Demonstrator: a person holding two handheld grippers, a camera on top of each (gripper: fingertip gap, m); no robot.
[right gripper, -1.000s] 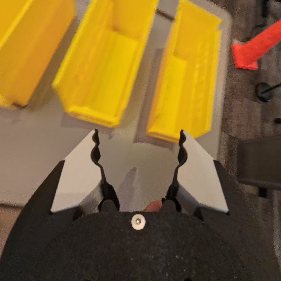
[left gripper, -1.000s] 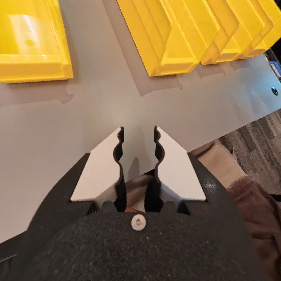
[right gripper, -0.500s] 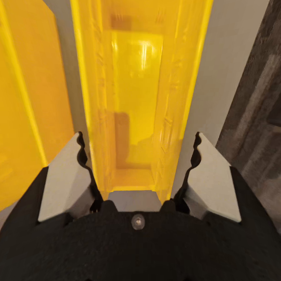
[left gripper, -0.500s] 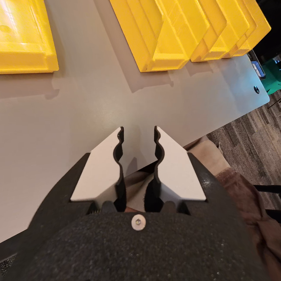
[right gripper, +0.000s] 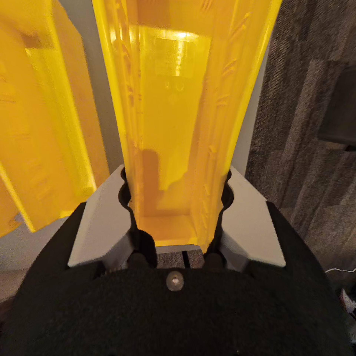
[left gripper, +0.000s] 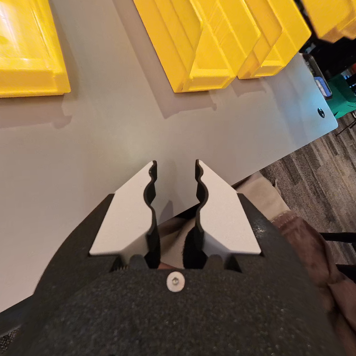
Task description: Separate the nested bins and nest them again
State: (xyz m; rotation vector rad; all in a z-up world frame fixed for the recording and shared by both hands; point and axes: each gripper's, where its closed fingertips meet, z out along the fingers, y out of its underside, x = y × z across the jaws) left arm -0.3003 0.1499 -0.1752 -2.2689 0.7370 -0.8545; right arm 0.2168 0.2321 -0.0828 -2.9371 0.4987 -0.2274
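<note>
Left gripper (left gripper: 175, 163) parted with nothing between, hovering over grey table (left gripper: 115, 144); yellow bins (left gripper: 208, 57) beyond, cropped by the frame. Right gripper (right gripper: 176, 173) clamped on narrow yellow bin (right gripper: 173, 115) at table's edge. Neighbouring bin (right gripper: 38, 125) blurred, cut off.

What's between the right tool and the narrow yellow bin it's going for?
Nothing visible. The right tool already straddles the narrow yellow bin, one finger against each side wall. The neighbouring bin sits to its left, apart.
</note>
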